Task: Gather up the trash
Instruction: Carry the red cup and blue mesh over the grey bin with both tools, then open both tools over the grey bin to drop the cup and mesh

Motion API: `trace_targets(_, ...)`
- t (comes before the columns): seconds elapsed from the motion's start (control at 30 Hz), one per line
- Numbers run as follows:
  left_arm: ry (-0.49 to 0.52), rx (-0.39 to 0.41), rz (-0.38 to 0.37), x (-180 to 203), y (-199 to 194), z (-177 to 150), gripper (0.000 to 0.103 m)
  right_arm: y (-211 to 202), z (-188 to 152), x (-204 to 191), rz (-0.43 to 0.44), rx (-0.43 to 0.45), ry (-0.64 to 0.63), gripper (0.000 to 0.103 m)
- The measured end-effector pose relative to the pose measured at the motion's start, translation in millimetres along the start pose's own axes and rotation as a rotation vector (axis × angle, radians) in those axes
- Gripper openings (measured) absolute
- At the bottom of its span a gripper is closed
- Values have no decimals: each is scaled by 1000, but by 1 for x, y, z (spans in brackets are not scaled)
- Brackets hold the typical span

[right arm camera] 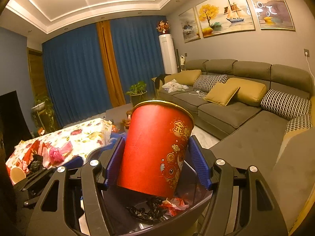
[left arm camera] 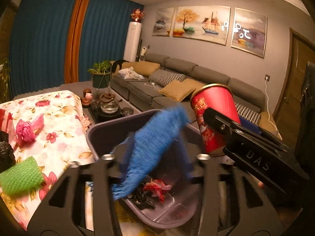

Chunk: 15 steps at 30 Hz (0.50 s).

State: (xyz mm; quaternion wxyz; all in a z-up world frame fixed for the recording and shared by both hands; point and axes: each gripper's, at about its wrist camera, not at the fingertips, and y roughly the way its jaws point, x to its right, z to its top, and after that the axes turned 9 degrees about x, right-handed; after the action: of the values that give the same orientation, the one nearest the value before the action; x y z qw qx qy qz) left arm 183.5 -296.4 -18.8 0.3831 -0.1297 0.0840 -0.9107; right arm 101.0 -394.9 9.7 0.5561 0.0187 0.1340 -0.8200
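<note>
Red cardboard with gold trim makes up the cup (right arm camera: 155,147): a tall paper tub printed with gold characters and a cartoon fish, gold rim at the top. The right gripper (right arm camera: 157,163) pinches it between its blue pads (right arm camera: 198,163), one on each side wall. Its long axis runs nearly upright, mouth toward 12 o'clock and tipped slightly to 1 o'clock, base hanging just above the bin (right arm camera: 110,198).

From the left wrist view, the same cup (left arm camera: 213,116) sits at 2 o'clock of the bin (left arm camera: 110,125), gripped by the other tool. A blue fringed strip (left arm camera: 151,149), blurred, lies between the left gripper (left arm camera: 155,159)'s fingers, slanting from 1 o'clock down to 7 o'clock over the bin's opening; the fingers stand spread and do not press it.

Inside the grey-purple bin lie a black crumpled bag (left arm camera: 143,198) and a red-and-white wrapper (left arm camera: 157,188).

At 9 o'clock, the flowered tabletop (left arm camera: 59,118) carries a pink plastic wad (left arm camera: 25,129) and a green mesh sleeve (left arm camera: 21,175). A grey sofa (right arm camera: 246,106) with mustard cushions fills the far side.
</note>
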Motion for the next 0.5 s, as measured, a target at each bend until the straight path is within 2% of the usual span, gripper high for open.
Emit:
trace_targets(0.1,-9,10,15,-6,-6,1,62,1,3,3,-7,3,6,65)
trace_targets(0.27,-57,40,70,-23,-27,5,73,3,1,-2,2,0,-8,66)
trace_targets(0.5,-56,104,259,-46,-74,12,80,14,-13,-25,45,-21,-58,68)
